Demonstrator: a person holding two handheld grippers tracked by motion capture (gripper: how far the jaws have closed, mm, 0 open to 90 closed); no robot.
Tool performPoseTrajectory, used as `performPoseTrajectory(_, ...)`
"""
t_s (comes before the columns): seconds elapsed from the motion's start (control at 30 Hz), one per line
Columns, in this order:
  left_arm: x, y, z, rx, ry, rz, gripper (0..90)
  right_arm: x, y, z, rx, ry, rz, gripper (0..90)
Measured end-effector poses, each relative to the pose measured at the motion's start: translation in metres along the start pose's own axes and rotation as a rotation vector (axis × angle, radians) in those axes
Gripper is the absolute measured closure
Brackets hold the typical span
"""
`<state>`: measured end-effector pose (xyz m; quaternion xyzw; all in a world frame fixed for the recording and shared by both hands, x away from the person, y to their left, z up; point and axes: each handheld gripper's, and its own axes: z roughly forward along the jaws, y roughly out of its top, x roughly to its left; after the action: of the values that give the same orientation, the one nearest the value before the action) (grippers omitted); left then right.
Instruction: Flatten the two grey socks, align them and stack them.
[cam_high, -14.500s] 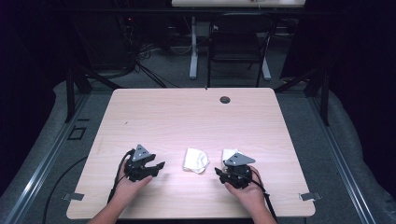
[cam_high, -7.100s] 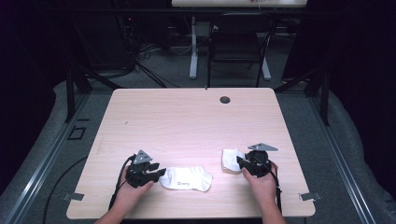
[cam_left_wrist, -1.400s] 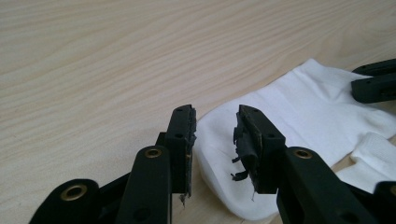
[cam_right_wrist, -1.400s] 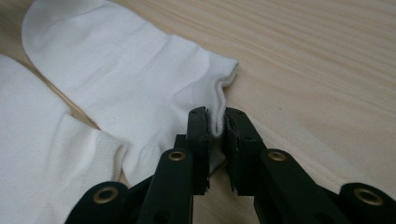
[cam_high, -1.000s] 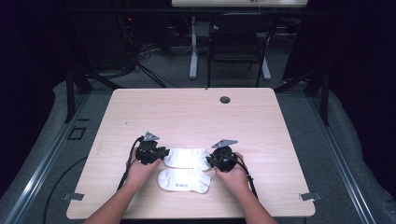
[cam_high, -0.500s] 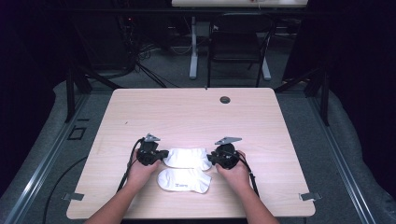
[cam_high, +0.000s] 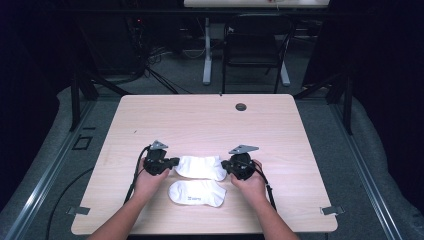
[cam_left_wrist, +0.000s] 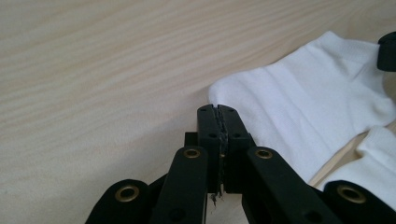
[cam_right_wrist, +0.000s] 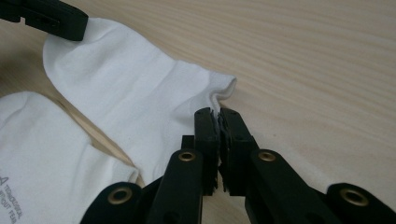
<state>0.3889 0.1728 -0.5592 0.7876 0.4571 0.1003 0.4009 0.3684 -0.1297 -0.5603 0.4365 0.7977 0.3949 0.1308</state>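
Note:
Two white socks lie flat on the wooden table (cam_high: 210, 120). The far sock (cam_high: 200, 166) stretches between both grippers. The near sock (cam_high: 196, 193) lies just below it, printed side up. My left gripper (cam_high: 176, 161) has just been closing and is shut on the far sock's left end (cam_left_wrist: 308, 102), its jaws (cam_left_wrist: 218, 109) pressed together at the fabric edge. My right gripper (cam_high: 223, 164) has just been closing too and is shut on the far sock's right edge (cam_right_wrist: 126, 88), near the cuff. The near sock (cam_right_wrist: 42, 149) lies free beside it.
A small black round grommet (cam_high: 241, 106) sits near the table's far edge. A dark chair (cam_high: 255, 45) and desk legs stand beyond the table. Bare wood spreads to the left, right and far side of the socks.
Both hands stayed at the far sock's two ends over the last second. Seven seconds ago the grippers were lower and farther apart, with the socks not lined up.

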Motion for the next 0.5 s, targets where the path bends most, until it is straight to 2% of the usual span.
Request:
performPoseTrajectory(0.07,-0.001,0.001,-0.002,-0.006,0.0,-0.002,89.1,0.0,0.001,-0.001,-0.011,-0.002,-0.004,86.6)
performPoseTrajectory(0.13,-0.003,0.003,-0.008,-0.015,0.001,0.008,89.1,0.0,0.004,-0.008,-0.038,0.011,0.015,86.6)
performPoseTrajectory(0.2,-0.006,0.004,-0.014,-0.022,-0.007,0.03,89.1,0.004,0.005,-0.015,-0.06,0.023,0.01,86.6)
performPoseTrajectory(0.3,-0.011,0.005,-0.024,-0.03,-0.016,0.05,89.1,0.01,0.007,-0.027,-0.065,0.03,-0.006,86.6)
performPoseTrajectory(0.43,-0.017,0.003,-0.037,-0.029,-0.021,0.078,89.0,0.016,0.008,-0.039,-0.071,0.058,0.015,86.6)
performPoseTrajectory(0.5,-0.02,0.0,-0.044,-0.028,-0.025,0.087,88.9,0.021,0.01,-0.043,-0.058,0.064,0.006,86.6)
